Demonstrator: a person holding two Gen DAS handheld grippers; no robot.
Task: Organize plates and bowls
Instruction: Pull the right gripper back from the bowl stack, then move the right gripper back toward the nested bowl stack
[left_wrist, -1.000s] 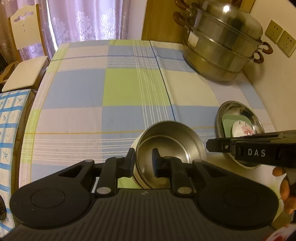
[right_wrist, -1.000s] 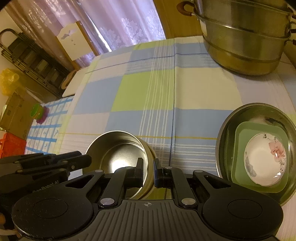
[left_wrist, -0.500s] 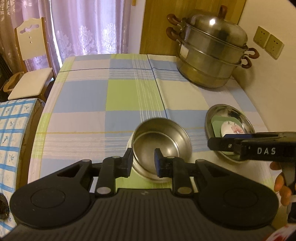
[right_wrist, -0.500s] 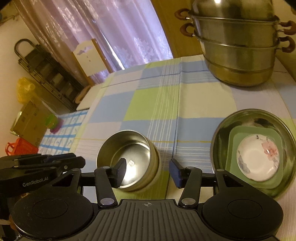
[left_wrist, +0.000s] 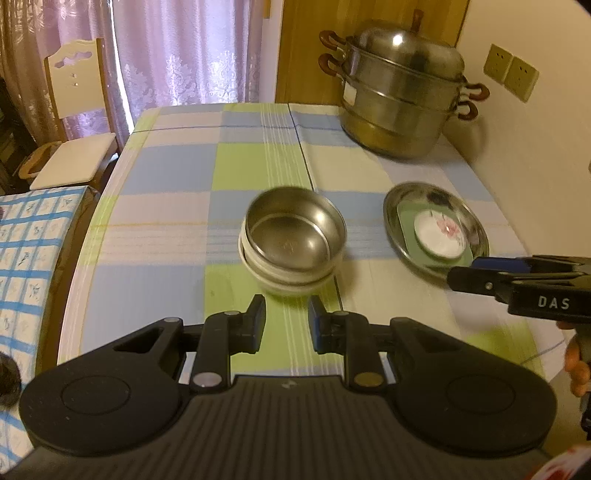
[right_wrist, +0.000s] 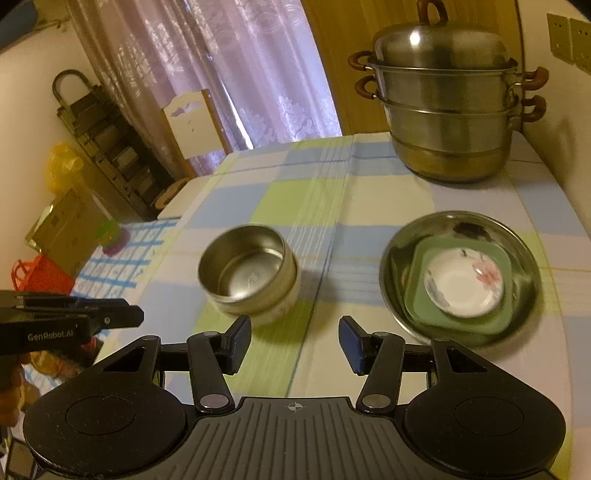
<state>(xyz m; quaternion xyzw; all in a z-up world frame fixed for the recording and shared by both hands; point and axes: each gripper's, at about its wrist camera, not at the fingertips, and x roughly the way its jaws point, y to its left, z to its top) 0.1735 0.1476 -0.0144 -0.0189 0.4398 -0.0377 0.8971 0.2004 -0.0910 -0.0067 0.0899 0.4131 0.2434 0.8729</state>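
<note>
A steel bowl (left_wrist: 291, 236) sits nested in a white bowl (left_wrist: 280, 284) on the checked tablecloth; it also shows in the right wrist view (right_wrist: 247, 269). To its right a steel plate (left_wrist: 402, 199) holds a green square plate (left_wrist: 406, 229) with a small white flowered dish (left_wrist: 439, 236) on top; the same stack shows in the right wrist view (right_wrist: 461, 280). My left gripper (left_wrist: 286, 321) is open and empty, just short of the bowls. My right gripper (right_wrist: 293, 343) is open and empty, between the bowls and the plates, held back from both.
A large steel steamer pot (left_wrist: 402, 96) stands at the far right corner by the wall. A white chair (left_wrist: 74, 110) stands past the table's left edge. A dark rack (right_wrist: 107, 140) and a cardboard box (right_wrist: 62, 229) are on the floor to the left.
Both grippers have let go of the steel bowl's rim, opened, and pulled back and up. The steel bowl stays nested in the white bowl.
</note>
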